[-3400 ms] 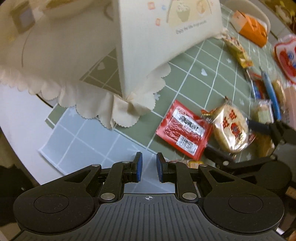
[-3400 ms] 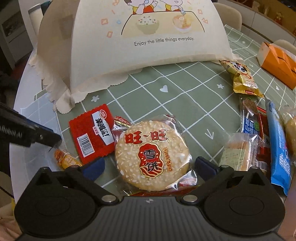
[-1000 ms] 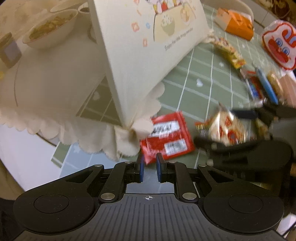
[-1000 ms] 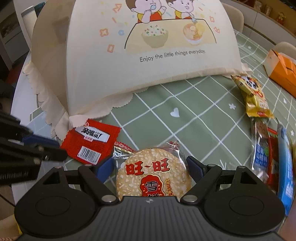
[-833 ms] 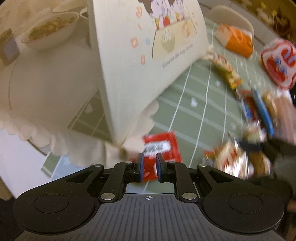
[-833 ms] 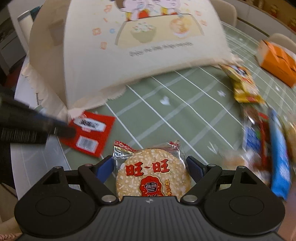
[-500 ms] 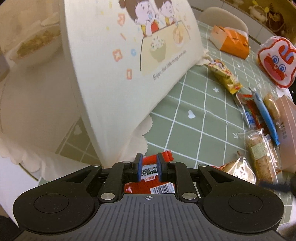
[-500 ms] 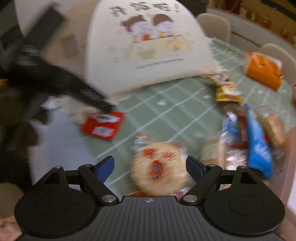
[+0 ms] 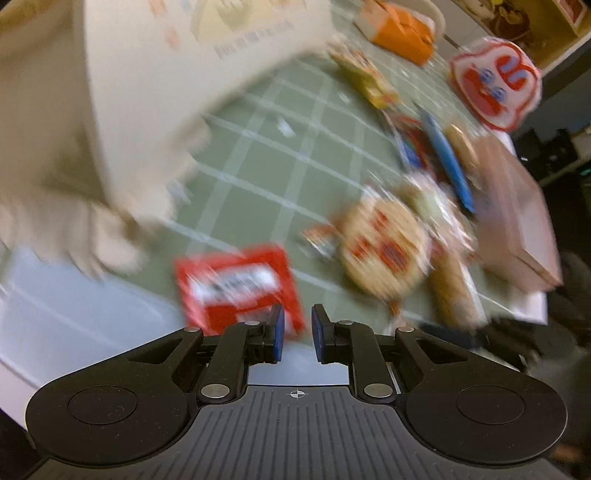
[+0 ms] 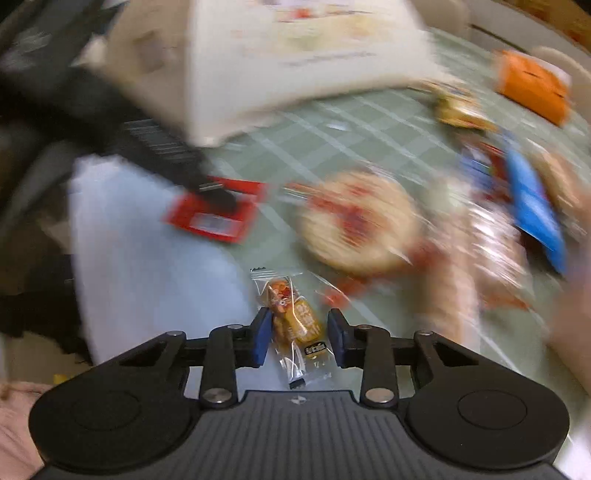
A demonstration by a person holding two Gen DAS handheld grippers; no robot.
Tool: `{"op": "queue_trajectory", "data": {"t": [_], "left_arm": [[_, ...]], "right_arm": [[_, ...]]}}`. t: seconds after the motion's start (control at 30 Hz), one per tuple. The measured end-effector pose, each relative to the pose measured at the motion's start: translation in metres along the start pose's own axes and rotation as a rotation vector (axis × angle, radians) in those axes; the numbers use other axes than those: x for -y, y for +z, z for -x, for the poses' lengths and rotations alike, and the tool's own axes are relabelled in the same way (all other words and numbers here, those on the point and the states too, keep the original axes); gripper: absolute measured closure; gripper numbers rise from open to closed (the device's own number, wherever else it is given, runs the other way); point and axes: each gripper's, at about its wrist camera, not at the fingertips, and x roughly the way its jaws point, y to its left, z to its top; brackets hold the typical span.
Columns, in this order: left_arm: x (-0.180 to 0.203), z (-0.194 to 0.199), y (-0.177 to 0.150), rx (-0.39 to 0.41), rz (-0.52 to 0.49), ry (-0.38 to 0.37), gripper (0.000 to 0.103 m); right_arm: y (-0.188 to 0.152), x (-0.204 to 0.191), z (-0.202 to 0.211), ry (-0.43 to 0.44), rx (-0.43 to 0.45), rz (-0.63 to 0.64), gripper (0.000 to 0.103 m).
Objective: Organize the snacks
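Nearest in the right wrist view, the right gripper (image 10: 297,341) has just been closing its jaws, and a small clear-wrapped yellow snack (image 10: 293,317) sits between the blue pads; a sliver of gap shows on each side, so I judge the pads are beside the wrapper rather than pressing it, though blur makes that uncertain. The snack's long axis runs along the gripper's fingers, its crimped clear end pointing away toward the rice cracker and its dark-tipped end back toward the gripper body. The left gripper (image 9: 297,334) has its jaws nearly together with nothing between them; the red packet (image 9: 238,288) lies flat on the surface (image 9: 258,155) just beyond its tips, its long edge running crosswise in the view. Further out, the round rice cracker (image 9: 384,251) rests on the green checked cloth beside the heap of wrapped snacks, with a long blue packet (image 9: 448,162) pointing away along the edge of the pink box (image 9: 517,218). Beyond these stand the cream food cover (image 9: 166,74), an orange box (image 9: 402,29) and a red-and-white bag (image 9: 495,85). As a judgement, sorting is at an early stage: most snacks lie loose on the cloth, and whether anything is inside the pink box cannot be told.
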Motion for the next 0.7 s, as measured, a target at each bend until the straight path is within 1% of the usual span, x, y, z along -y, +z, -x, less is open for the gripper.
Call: {"op": "queue_trajectory", "data": {"t": [0.07, 0.13, 0.17, 0.2, 0.23, 0.3, 0.33, 0.37, 0.4, 0.47, 0.5, 0.57, 0.63, 0.67, 0.7], "left_arm": [[0.007, 0.002, -0.006, 0.005, -0.014, -0.007, 0.084], [0.009, 0.010, -0.006, 0.048, -0.051, 0.044, 0.084], [0.007, 0.013, -0.003, 0.076, -0.054, 0.078, 0.084], [0.001, 0.015, 0.002, 0.100, -0.031, 0.102, 0.084], [-0.009, 0.018, 0.007, 0.129, 0.015, 0.121, 0.084], [-0.030, 0.019, 0.015, 0.174, 0.112, 0.166, 0.084], [-0.037, 0.018, 0.017, 0.178, 0.150, 0.187, 0.084], [-0.044, 0.017, 0.016, 0.174, 0.188, 0.189, 0.084], [-0.049, 0.015, 0.013, 0.162, 0.224, 0.170, 0.084], [-0.046, 0.015, 0.006, 0.151, 0.233, 0.133, 0.082], [-0.038, 0.014, 0.003, 0.133, 0.205, 0.117, 0.082], [-0.012, 0.011, -0.003, 0.090, 0.109, 0.066, 0.082], [0.018, 0.004, -0.011, 0.014, -0.004, 0.001, 0.082], [0.030, 0.004, -0.016, -0.005, -0.056, -0.019, 0.081], [0.043, 0.006, -0.020, -0.006, -0.118, -0.015, 0.081]], "right_arm": [[-0.009, 0.018, 0.006, -0.046, 0.008, -0.043, 0.070], [-0.015, 0.031, 0.011, -0.101, 0.015, -0.082, 0.070], [-0.018, 0.035, 0.012, -0.117, 0.021, -0.097, 0.067], [-0.021, 0.041, 0.014, -0.122, 0.024, -0.115, 0.063], [-0.023, 0.045, 0.016, -0.123, 0.028, -0.140, 0.062], [-0.026, 0.053, 0.018, -0.114, 0.031, -0.172, 0.049], [-0.027, 0.052, 0.018, -0.109, 0.032, -0.182, 0.048], [-0.028, 0.050, 0.019, -0.108, 0.034, -0.189, 0.046], [-0.029, 0.048, 0.021, -0.106, 0.037, -0.195, 0.045], [-0.029, 0.047, 0.020, -0.107, 0.042, -0.204, 0.044], [-0.030, 0.047, 0.020, -0.109, 0.046, -0.207, 0.044], [-0.033, 0.049, 0.021, -0.116, 0.046, -0.209, 0.043], [-0.033, 0.053, 0.018, -0.120, 0.042, -0.215, 0.042], [-0.034, 0.055, 0.019, -0.123, 0.044, -0.217, 0.041], [-0.035, 0.055, 0.019, -0.129, 0.045, -0.216, 0.041]]}}
